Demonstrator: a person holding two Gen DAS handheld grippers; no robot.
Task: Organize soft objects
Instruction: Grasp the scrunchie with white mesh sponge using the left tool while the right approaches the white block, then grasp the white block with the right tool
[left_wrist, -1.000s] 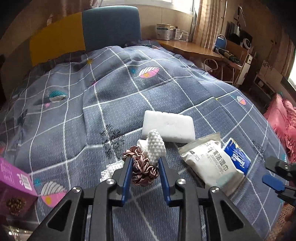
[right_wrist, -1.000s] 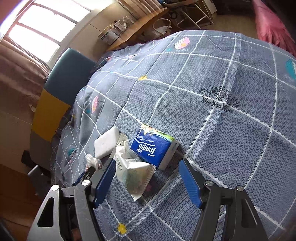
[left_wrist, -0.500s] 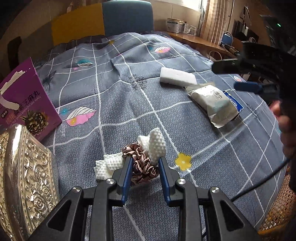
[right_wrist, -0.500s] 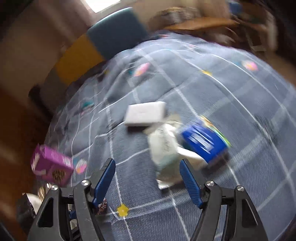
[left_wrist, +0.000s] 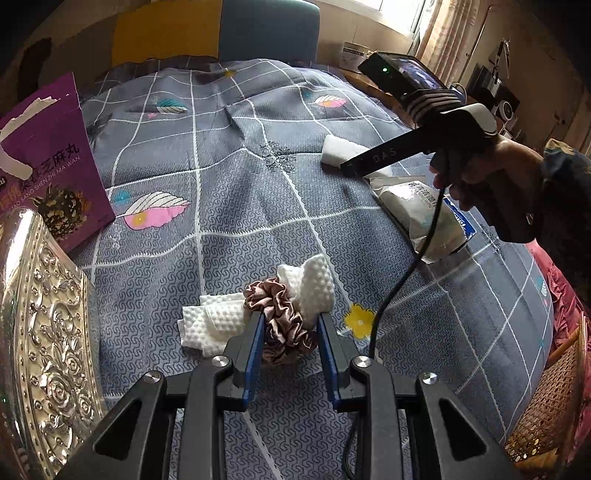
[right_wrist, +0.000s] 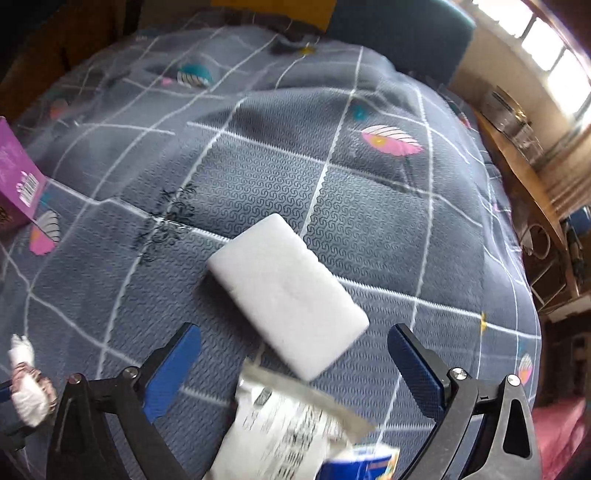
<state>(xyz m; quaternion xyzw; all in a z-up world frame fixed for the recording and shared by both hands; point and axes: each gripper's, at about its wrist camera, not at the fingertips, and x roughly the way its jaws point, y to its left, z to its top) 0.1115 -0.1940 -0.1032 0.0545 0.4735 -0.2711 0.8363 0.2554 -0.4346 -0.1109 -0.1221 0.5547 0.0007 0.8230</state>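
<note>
My left gripper (left_wrist: 290, 325) is shut on a brown satin scrunchie (left_wrist: 280, 310) bundled with a white waffle cloth (left_wrist: 214, 321), low over the grey checked quilt (left_wrist: 221, 184). My right gripper (right_wrist: 293, 328), held by a hand (left_wrist: 480, 173), hovers with its jaws opening wide. A white sponge block (right_wrist: 284, 291) lies on the quilt below and between them, untouched. Just nearer lie a crinkled wet-wipes pack (right_wrist: 284, 432) and a blue tissue pack (right_wrist: 369, 461). The left wrist view shows the sponge block (left_wrist: 340, 151) and wipes pack (left_wrist: 417, 210) at the far right.
A purple box (left_wrist: 48, 166) and an embossed silver tin (left_wrist: 40, 343) stand at the left. A blue and yellow headboard (left_wrist: 266, 29) closes the far end. A wooden desk (right_wrist: 517, 155) runs along the right. The right gripper's black cable (left_wrist: 399, 291) hangs over the quilt.
The left gripper carried its bundle toward the tin and purple box, then held still. The right gripper rolled, swung from over the packs to over the sponge, and its jaws widened.
</note>
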